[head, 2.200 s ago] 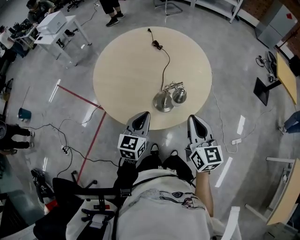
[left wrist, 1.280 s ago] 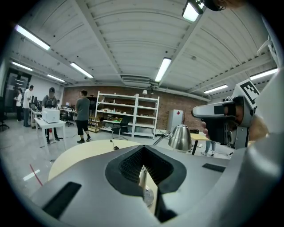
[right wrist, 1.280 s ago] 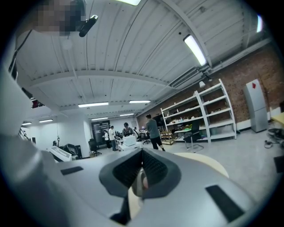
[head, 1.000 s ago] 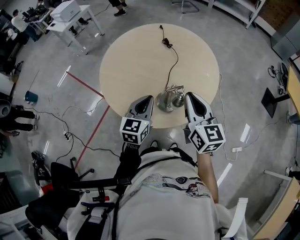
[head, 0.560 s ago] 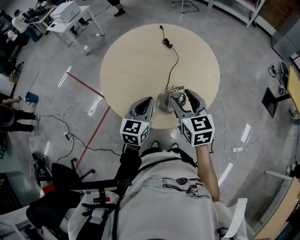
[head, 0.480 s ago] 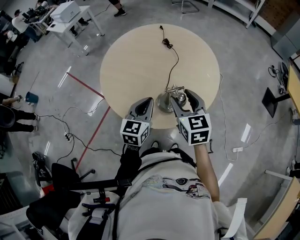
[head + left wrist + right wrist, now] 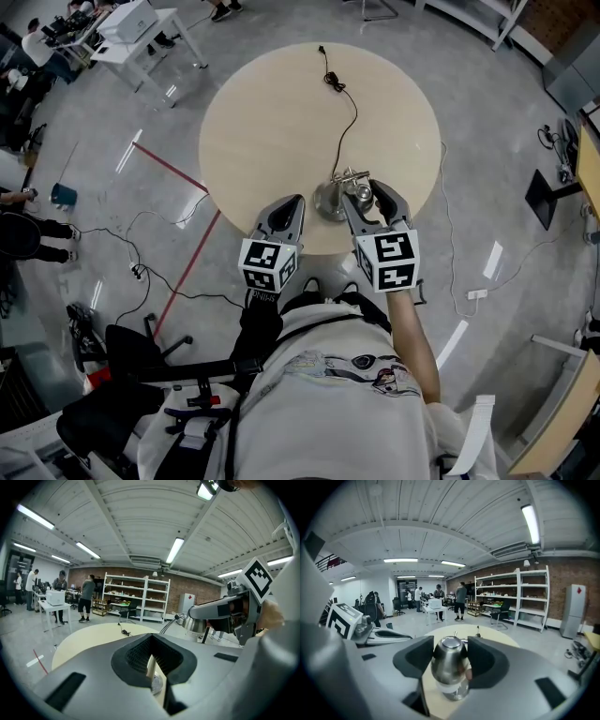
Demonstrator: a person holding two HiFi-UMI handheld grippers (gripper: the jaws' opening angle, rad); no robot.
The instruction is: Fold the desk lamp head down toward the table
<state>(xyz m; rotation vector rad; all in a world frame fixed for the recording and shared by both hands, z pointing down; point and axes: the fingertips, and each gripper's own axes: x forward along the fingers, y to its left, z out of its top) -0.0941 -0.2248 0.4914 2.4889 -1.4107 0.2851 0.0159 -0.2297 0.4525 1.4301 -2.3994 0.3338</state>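
Swung right gripper [image 7: 361, 195] inward from beside the lamp a second ago and spread its jaws. Now straddles lamp head [image 7: 449, 663], jaws wide apart with one on either side of the chrome dome, close to it, no firm press to be seen. Holds left gripper [image 7: 294, 202] just left of lamp base [image 7: 326, 202], jaws together at the tips with nothing between them, over the near rim of round table [image 7: 272, 122]. Finds the lamp hard by that same near edge, dome uppermost above the base, jointed arm [image 7: 349, 174] just behind it. Leaves little room on the lamp's left, with the left gripper close by. Leaves wide bare tabletop beyond, crossed only by black cord [image 7: 349, 117] running from the base to the far rim. Shows, past the table, glossy floor with red tape line [image 7: 173, 169] and loose cables [image 7: 122, 262] at left. Shows, further off, white desk [image 7: 141, 28], people [image 7: 461, 599] standing near it and shelving [image 7: 511, 597] against a brick wall.
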